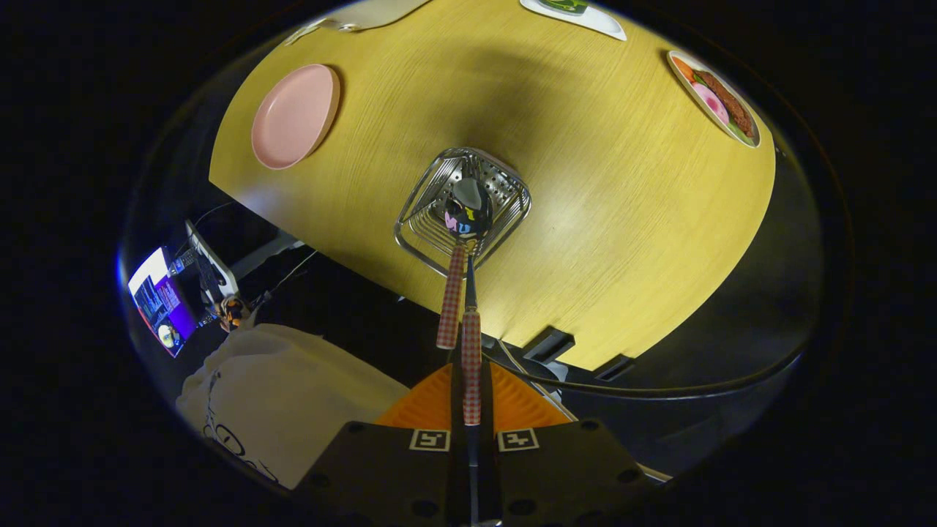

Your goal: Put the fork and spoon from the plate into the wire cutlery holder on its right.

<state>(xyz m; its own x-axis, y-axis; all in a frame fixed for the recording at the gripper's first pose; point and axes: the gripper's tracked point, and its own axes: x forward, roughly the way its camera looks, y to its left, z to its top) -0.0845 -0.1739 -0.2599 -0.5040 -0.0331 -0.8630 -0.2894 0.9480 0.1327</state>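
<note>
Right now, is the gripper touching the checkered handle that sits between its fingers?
Touching. The gripper view shows the gripper closed on the checkered handle, both fingers pressed against its sides with no gap, its far end over the wire holder.

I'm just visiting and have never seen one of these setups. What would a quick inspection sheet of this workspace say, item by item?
Surface: yellow wooden table, seen from above.
Job's things: wire cutlery holder stands on the table; a spoon sits bowl-down inside it, and two red-checked handles stick out toward the gripper. Pink plate lies away to one side, with nothing on it.
Clutter: tray of food at the far table edge; a white mat beyond.
Gripper: gripper fingers closed on one checked handle, just short of the holder.
Cables: a dark cable curves below the table edge.
Surroundings: lit screen and a white bag below the table.
</note>
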